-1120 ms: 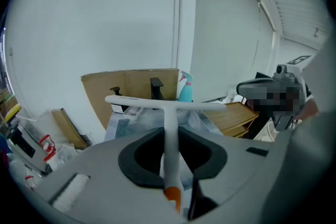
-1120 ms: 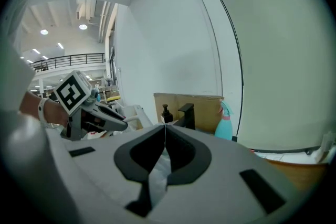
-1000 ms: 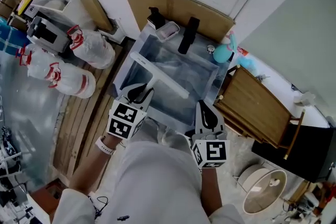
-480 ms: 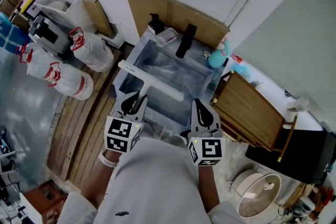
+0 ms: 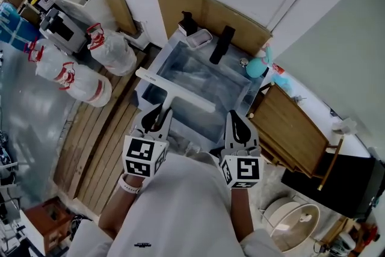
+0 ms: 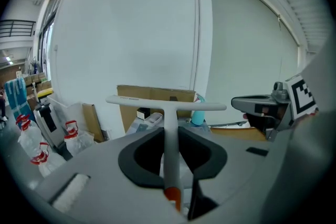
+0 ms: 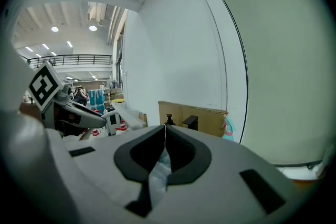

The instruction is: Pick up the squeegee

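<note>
Two grippers: one in each hand, seen from above in the head view; the forearms are partly cut off by the person's white shirt (image 5: 180, 207).
Bags (image 5: 75, 80): three white plastic sacks with red ties, far left on the floor; contents cannot be made out.
Left gripper (image 5: 157, 119): fingers closed narrow on the handle of the squeegee (image 5: 174, 91); from above, the gripper body hides the handle's lower end.
Squeegee: one, white and T-shaped, its blade bar crossing the near-left corner of the clear tub; whether it touches the rim cannot be told. Only the left gripper view shows the orange band low on the handle, seated between the fingers.
Clear tub (image 5: 194, 123): one, with rumpled clear film inside; two black items (image 5: 221, 44) stand at its far rim, too small to identify.
Right gripper (image 5: 236, 129): fingers pressed together tip to tip, holding nothing. That is plain only in the right gripper view; the head view shows just their backs.
Wooden crate (image 5: 292, 123): one, just right of the tub, its contents not visible.
</note>
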A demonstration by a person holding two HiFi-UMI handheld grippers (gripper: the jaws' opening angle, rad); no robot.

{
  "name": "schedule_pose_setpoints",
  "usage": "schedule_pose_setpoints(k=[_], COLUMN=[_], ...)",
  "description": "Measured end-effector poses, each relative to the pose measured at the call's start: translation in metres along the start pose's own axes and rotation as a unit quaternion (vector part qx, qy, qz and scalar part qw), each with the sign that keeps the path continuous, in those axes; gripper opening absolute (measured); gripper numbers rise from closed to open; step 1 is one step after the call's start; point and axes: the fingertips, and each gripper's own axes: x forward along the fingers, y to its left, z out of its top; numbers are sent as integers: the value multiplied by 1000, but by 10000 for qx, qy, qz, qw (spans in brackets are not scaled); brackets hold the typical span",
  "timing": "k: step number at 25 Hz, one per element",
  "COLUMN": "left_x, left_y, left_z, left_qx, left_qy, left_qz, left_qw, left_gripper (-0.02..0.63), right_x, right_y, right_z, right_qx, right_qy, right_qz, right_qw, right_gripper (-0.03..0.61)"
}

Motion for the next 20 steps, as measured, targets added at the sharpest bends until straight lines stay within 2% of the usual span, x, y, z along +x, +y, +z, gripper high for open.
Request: schedule_pose_setpoints(k=[20], left_x=[1], left_y=[-4], left_z=[-9], left_qx=[-147], left_qy=[69], left_qz=[-18], left_qw=[9999], left_gripper=[83], right_x=[1], right_y=[2], right_z=[-3], right_qx=[-46], right_qy=[71], right_qz=[33], right_qw=[10000], right_gripper=[6])
